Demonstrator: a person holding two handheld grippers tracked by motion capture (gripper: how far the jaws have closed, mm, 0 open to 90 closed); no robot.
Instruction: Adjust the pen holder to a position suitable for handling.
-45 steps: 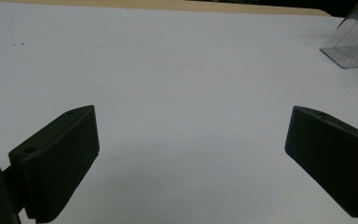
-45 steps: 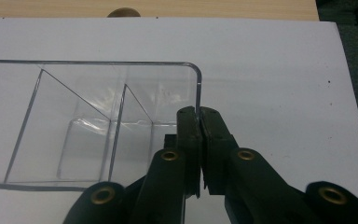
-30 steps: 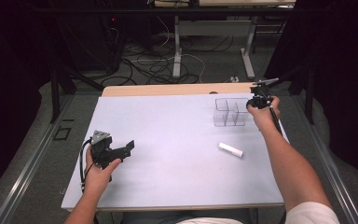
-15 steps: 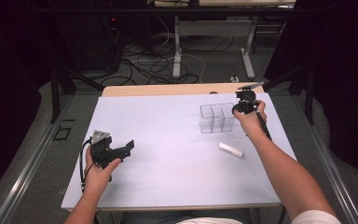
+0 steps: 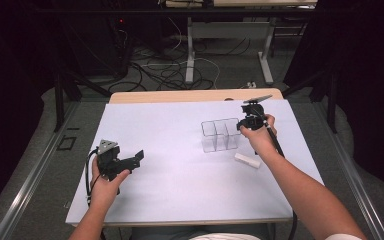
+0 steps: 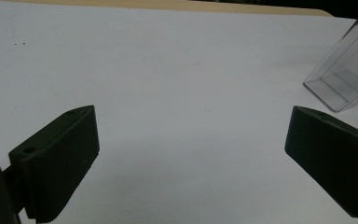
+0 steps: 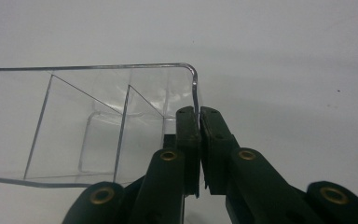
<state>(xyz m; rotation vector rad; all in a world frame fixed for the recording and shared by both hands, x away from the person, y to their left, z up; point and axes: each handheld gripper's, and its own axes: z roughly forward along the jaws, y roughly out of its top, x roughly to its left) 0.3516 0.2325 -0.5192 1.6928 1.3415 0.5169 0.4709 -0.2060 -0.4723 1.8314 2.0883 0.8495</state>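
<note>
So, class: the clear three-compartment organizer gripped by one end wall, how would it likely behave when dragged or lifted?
The clear three-compartment organizer looks like thin rigid plastic, so probably stiff and light for its size. The right gripper pinches just one end wall, so a lift would likely tilt the far end down. Its smooth walls and the smooth white table suggest it slides easily, and might slip from the jaws.

No text, label, brand, number or sign can be read anywhere.
</note>
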